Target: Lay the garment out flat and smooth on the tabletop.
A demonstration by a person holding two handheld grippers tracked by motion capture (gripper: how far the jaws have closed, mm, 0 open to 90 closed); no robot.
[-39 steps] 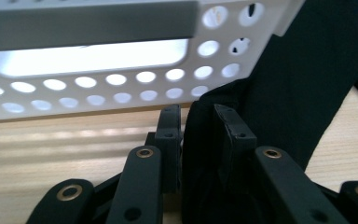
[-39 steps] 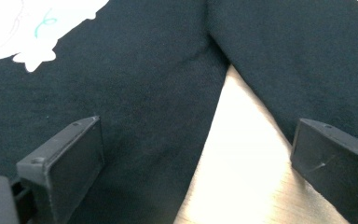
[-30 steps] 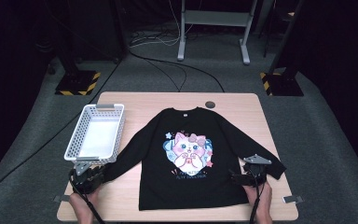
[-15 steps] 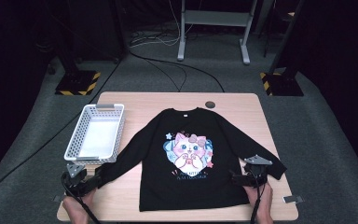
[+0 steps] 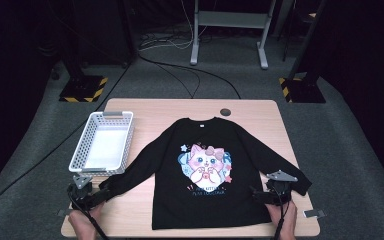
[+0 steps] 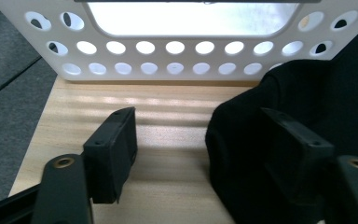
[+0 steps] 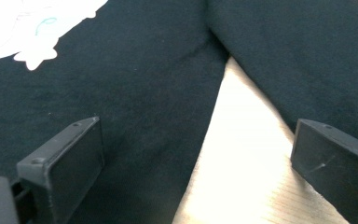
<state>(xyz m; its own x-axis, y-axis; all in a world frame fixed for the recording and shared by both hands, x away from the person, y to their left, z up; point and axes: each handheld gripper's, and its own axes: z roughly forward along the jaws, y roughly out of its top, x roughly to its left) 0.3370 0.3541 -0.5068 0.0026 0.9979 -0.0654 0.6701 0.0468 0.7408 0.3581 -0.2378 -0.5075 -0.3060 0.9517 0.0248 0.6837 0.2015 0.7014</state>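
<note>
While the black sweatshirt [image 5: 205, 175] lies flat, face up, in the lower middle of the high view, both grippers sit at its near corners by the bottom edge.

Left gripper [image 5: 96, 195], lower left of the high view: jaws apart, and they have just been opening. In the left gripper view the sleeve cuff [image 6: 270, 135] lies bunched at the right of the gap, in front of the right jaw; the left jaw stands over bare wood. No pads pressing on the cloth there. White perforated basket [image 6: 182, 51] fills the top of that view, just beyond the cuff.

Right gripper [image 5: 272, 196], lower right of the high view: jaws wide. In the right gripper view the left jaw is over the shirt body, the right jaw over the other sleeve [image 7: 307, 60], with a wedge of bare table [image 7: 242, 154] between them. Nothing clamped.

Sweatshirt details: cartoon cat print [image 5: 205, 162] on the chest, collar toward the top of the frame, sleeves spread diagonally down to each side. Basket sits at the left of the table, just beside the left sleeve. Round grommet [image 5: 225, 112] at the far table edge, well apart from the collar.
</note>
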